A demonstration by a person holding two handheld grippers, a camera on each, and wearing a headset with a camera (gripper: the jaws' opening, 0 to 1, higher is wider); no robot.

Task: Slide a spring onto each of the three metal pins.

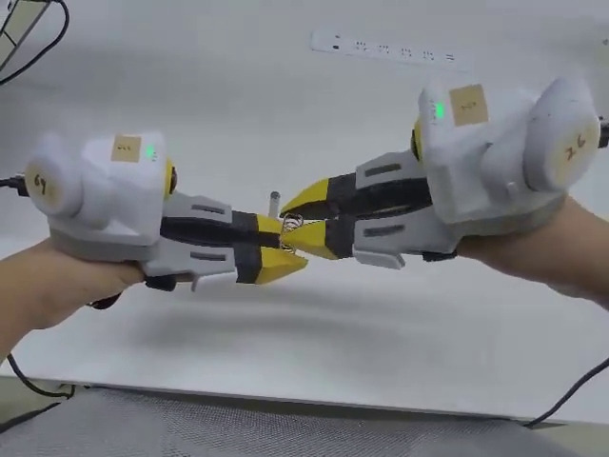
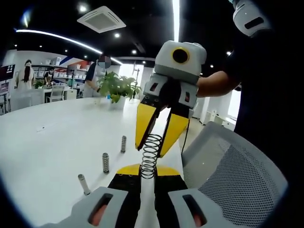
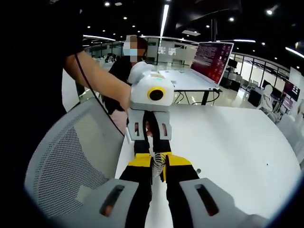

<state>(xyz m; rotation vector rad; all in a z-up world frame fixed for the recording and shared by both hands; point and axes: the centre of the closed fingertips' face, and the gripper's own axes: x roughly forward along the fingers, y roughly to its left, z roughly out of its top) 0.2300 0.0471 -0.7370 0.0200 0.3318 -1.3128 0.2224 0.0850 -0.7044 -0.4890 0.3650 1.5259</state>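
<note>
You have both grippers raised over the white table (image 2: 52, 137), tips meeting nose to nose at the near edge. Your left gripper (image 2: 147, 171) has its jaws drawn in close and pinches the near end of the held spring (image 2: 151, 153). Your right gripper (image 3: 159, 161) comes in from the opposite side. Its yellow jaws slant in like a V, and their tips press on both sides of the same coil at its far end. So the held spring is in the air, stretched between the 2 pairs of tips and touching neither the table nor a pin.

In the left gripper view, the 3 pins stand upright in a row on the table to the left of the held spring, well apart from it. The far pin (image 2: 123, 137) carries the far spring (image 2: 123, 145) around its shaft. The middle pin (image 2: 105, 155) carries the middle spring (image 2: 105, 165) the same way. The bare pin (image 2: 83, 184), the nearest of the 3, has nothing on it.

A grey mesh chair (image 2: 228, 171) sits at the right, just past the table's edge. In the head view, a white power strip (image 1: 390, 48) lies at the far side of the table.
</note>
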